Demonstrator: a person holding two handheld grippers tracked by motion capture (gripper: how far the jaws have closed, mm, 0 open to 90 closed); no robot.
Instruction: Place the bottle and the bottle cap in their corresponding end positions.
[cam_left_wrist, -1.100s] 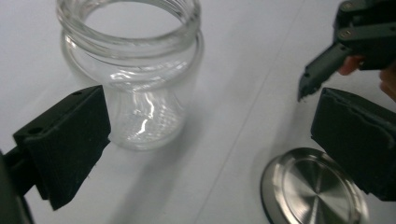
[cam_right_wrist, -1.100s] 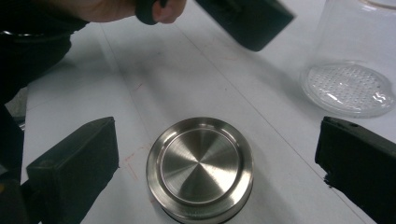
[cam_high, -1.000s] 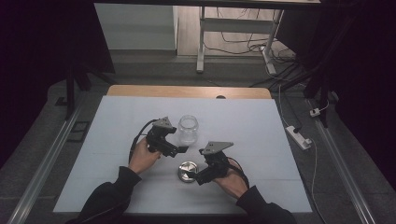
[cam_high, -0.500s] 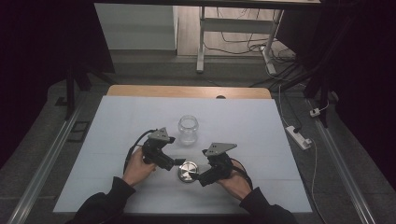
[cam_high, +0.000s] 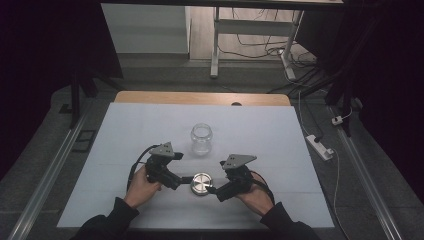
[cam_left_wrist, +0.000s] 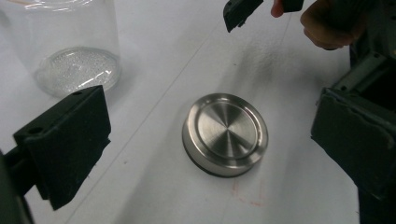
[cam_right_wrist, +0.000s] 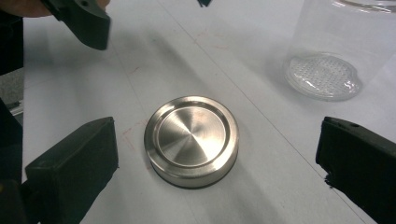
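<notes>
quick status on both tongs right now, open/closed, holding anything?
Left tongs: open, holding nothing, jaws either side of the metal lid without touching it.
Right tongs: open, holding nothing, aimed at the same lid.

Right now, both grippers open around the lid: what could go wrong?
1. The left gripper and right gripper both face the metal lid from opposite sides; closing together, they may collide or knock it aside.
2. The lid is low and smooth-sided, lying flat on the table, so a grasp could slip off.
3. The open glass jar stands just behind; a careless lift could tip it.
</notes>
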